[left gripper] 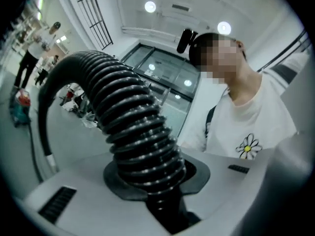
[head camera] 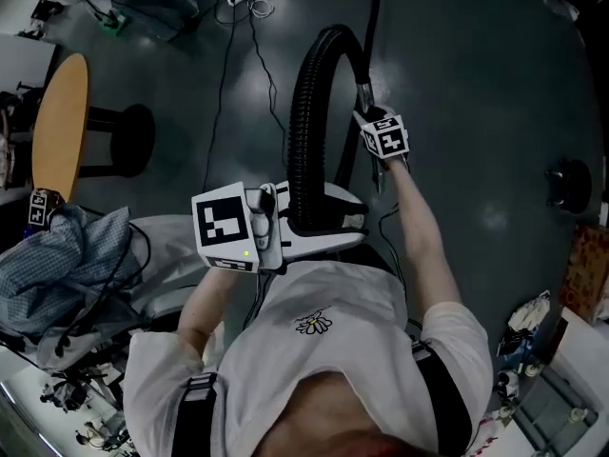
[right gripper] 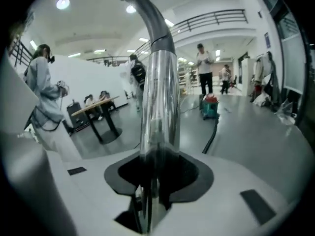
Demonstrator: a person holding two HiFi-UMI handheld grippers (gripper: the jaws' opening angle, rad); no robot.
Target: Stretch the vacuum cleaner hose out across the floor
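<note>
Closest to your body, your left gripper (head camera: 290, 225) is clamped on the ribbed black vacuum hose (head camera: 306, 122) at its near end, the jaws narrowed until the pads squeeze the ribs. From that grip the hose climbs away from you and bends over in a tight arch, so it is bunched in the air rather than lying on the floor (head camera: 476, 84). At the far foot of the arch, just ahead and to your right, your right gripper (head camera: 367, 110) points downward. Its jaws are closed partway onto the shiny metal tube (right gripper: 158, 107) that ends the hose, and the tube stands straight up between the pads.

Both held ends sit near each other. The loop's long axis runs away from you, and the right hand holds the farther end. By the look of it, that hand has the open floor ahead for drawing the hose out, while the left anchors the near end. A round-based table (head camera: 59, 122) stands well off to your left.
</note>
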